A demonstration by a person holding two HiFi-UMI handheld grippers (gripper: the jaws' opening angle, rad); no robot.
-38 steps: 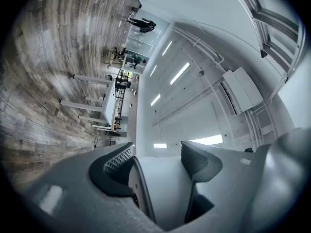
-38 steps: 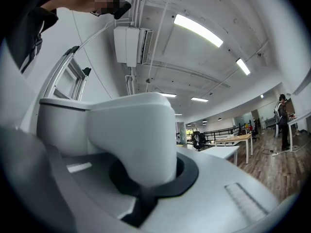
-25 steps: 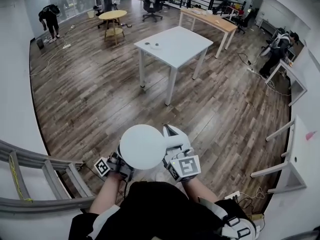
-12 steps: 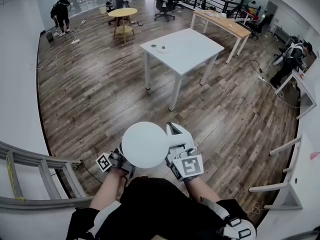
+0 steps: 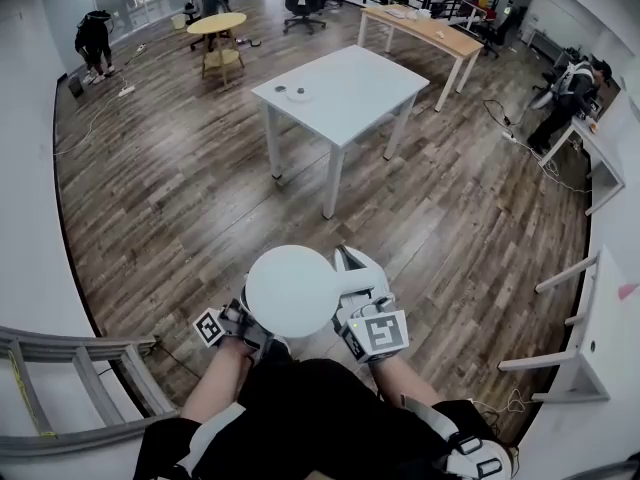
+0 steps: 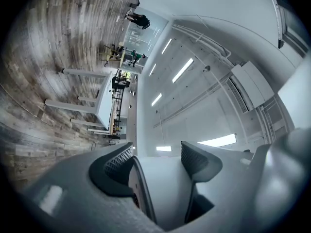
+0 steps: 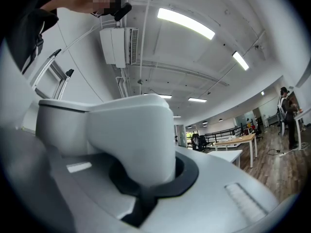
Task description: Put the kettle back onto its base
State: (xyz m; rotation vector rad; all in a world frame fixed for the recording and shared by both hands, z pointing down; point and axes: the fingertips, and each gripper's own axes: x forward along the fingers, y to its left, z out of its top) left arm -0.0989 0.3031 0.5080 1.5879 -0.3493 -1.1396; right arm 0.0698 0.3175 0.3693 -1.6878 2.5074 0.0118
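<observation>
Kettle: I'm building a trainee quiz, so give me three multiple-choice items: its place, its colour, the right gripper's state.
1. Where is the kettle? A on the white table B held above the wooden floor C on the ladder
2. Its colour? A black B white C red
3. The right gripper is: A open, empty B out of view C shut on the handle
B, floor shows beneath it; B, lid and body are white; C, the jaws clamp the handle.
</observation>
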